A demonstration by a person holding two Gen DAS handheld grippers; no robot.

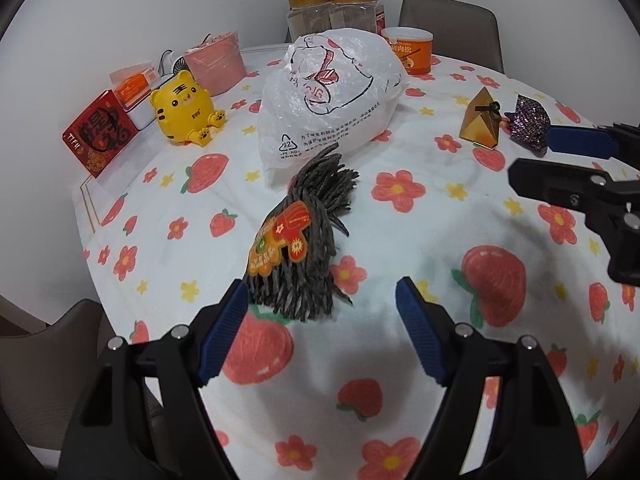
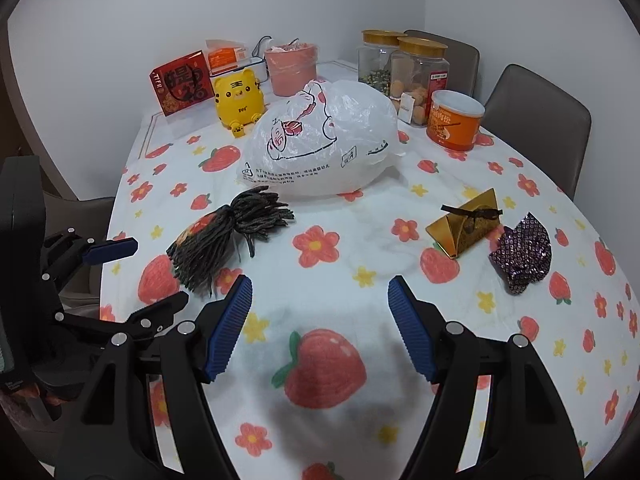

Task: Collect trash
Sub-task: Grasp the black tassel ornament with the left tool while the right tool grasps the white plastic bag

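A grey yarn mop head with an orange label lies on the strawberry-print tablecloth, just ahead of my left gripper, which is open and empty. Behind it sits a crumpled white plastic bag. A gold pyramid box and a purple sequin scrap lie to the right. In the right wrist view the mop head, the bag, the gold box and the sequin scrap all lie ahead of my open, empty right gripper.
At the back stand a yellow tiger toy, a red box, a pink bin, two gold-lidded jars and an orange tub. Grey chairs ring the table. The other gripper reaches in from the right.
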